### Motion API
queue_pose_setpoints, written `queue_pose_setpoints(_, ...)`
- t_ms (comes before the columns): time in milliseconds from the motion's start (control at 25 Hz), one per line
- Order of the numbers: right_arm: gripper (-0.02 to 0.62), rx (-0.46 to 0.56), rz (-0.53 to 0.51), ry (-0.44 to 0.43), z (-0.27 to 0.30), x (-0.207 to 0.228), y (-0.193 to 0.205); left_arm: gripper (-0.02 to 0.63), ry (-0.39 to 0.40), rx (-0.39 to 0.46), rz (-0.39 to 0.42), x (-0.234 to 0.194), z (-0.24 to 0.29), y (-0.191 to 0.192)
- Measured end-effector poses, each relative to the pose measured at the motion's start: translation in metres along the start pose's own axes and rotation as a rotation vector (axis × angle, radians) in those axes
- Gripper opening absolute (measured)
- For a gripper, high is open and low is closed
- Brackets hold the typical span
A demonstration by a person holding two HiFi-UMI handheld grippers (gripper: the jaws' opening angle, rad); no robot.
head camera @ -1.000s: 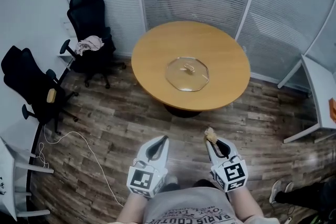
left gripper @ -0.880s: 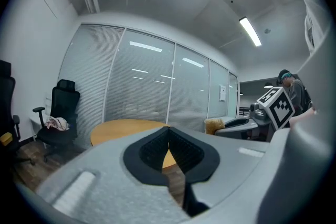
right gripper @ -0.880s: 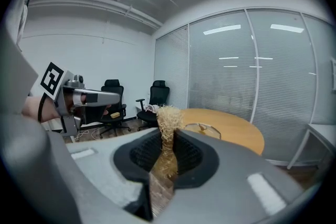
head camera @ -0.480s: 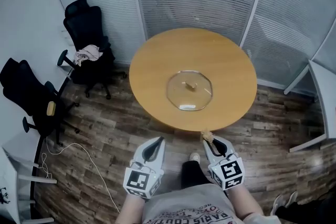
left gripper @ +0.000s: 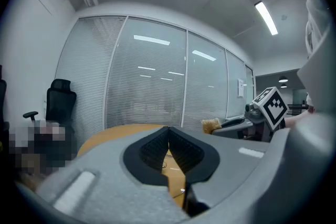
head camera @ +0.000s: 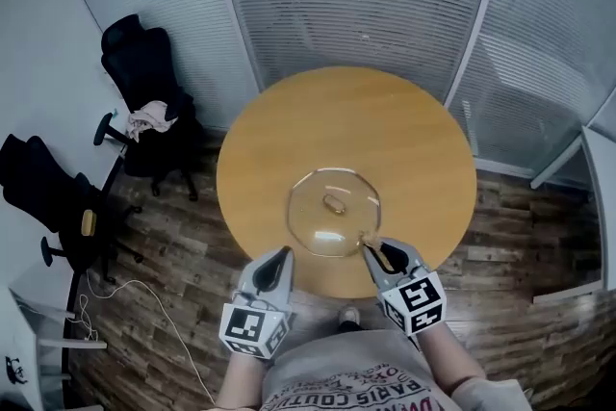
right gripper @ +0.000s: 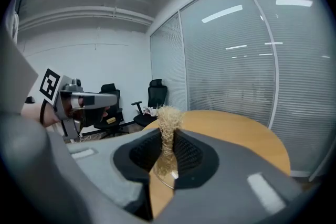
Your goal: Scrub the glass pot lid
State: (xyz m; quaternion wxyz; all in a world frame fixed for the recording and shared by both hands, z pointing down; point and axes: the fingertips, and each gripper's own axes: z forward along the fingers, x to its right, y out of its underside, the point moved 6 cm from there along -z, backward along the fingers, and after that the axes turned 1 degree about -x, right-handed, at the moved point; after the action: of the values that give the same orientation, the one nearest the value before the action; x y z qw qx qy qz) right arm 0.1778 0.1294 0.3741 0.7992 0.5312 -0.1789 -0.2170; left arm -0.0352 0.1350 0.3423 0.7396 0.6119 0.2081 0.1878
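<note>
Overhead, the glass pot lid (head camera: 334,212) lies flat, knob up, near the front edge of the round table (head camera: 385,130), with the left gripper (head camera: 274,267) and right gripper (head camera: 377,252) at its near side. In the left gripper view, its jaws meet on nothing, probably kept free to steady the lid. In the right gripper view, the jaws pinch a straw-coloured scrubber (right gripper: 168,115), tuft forward for rubbing.

Shown: the left gripper (head camera: 284,252) and the right gripper (head camera: 369,247), pale grey moulded shells with black ribbed pads (left gripper: 152,150) lining the fingers (set in a black recess). Behind the fingers each carries a white cube (head camera: 252,329) with black square markers. The wearer's grey T-shirt (head camera: 356,382) bears dark printed lettering.
</note>
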Motion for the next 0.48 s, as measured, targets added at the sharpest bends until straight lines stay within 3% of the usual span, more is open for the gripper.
queue_pose_setpoints(240, 0.063, -0.036, 0.004, -0.037, 0.048, 0.05, -0.01, 0.008, -0.003, -0.045, 0.001, -0.016, 0.064, 0.0)
queue_pose_setpoints(480, 0.061, -0.096, -0.013, -0.007, 0.112, 0.062, -0.019, 0.008, 0.011, -0.068, -0.027, -0.078, 0.105, 0.005)
